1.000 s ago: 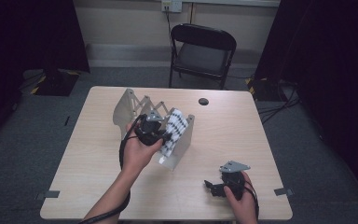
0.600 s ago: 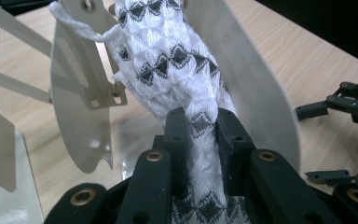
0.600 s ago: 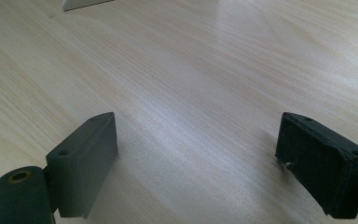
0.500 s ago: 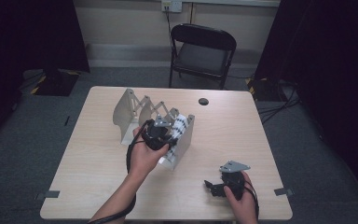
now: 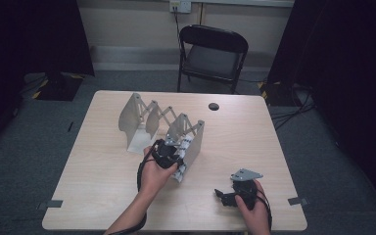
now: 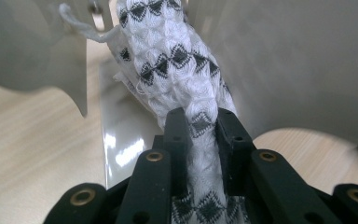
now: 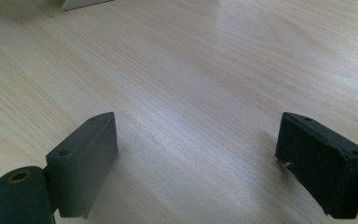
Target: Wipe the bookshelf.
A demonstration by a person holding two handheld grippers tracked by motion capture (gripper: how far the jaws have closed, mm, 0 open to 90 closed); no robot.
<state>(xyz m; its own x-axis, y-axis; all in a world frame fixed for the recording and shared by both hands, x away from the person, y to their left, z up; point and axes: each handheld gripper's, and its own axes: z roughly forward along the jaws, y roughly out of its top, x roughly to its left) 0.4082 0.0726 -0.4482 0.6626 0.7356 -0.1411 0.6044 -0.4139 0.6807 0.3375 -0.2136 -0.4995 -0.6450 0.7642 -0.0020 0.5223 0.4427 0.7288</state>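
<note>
Left gripper view: rack panels (image 6: pixel 307 60) hide the rolled cloth's (image 6: pixel 177 65) far end.

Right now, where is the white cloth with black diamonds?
In the high view the cloth sits mid-table in the near slot of the rack, and the left gripper is shut on it.

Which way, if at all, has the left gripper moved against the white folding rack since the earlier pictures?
Yes. The left gripper, shut on the patterned cloth, has come down the picture from the white folding rack's top edge toward the table.
</note>
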